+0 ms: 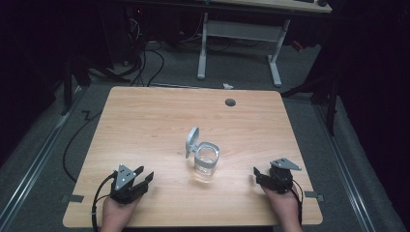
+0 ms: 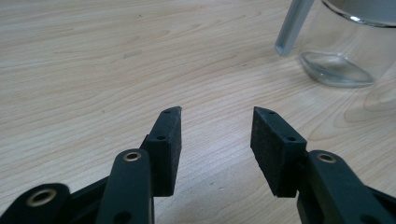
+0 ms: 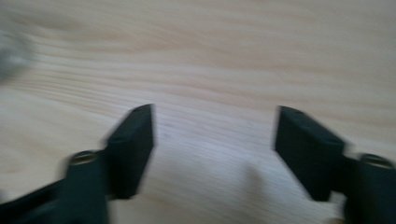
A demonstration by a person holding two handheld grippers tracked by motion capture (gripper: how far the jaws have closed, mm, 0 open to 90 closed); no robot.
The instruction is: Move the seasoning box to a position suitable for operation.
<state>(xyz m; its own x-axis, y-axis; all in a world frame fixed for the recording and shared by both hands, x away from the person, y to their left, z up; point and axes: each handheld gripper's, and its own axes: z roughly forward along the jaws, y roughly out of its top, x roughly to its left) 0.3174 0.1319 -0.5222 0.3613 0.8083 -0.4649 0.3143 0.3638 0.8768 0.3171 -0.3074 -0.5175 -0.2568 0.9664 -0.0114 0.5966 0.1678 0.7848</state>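
As the high view looks down on the wooden table [image 1: 145,121], the left gripper [image 1: 143,177] rests near the front left corner, held in the person's left hand [image 1: 117,211], jaws apart with nothing between them. Its own view shows the black pads [image 2: 170,140] spread over bare wood, with the base of the glass jar [image 2: 345,60] close at upper right. At the table's middle stands that clear glass jar [image 1: 206,164], its grey hinged lid [image 1: 192,141] flipped up. The right gripper [image 1: 259,175] sits near the front right corner; its blurred view shows the jaws wide apart, seemingly empty.
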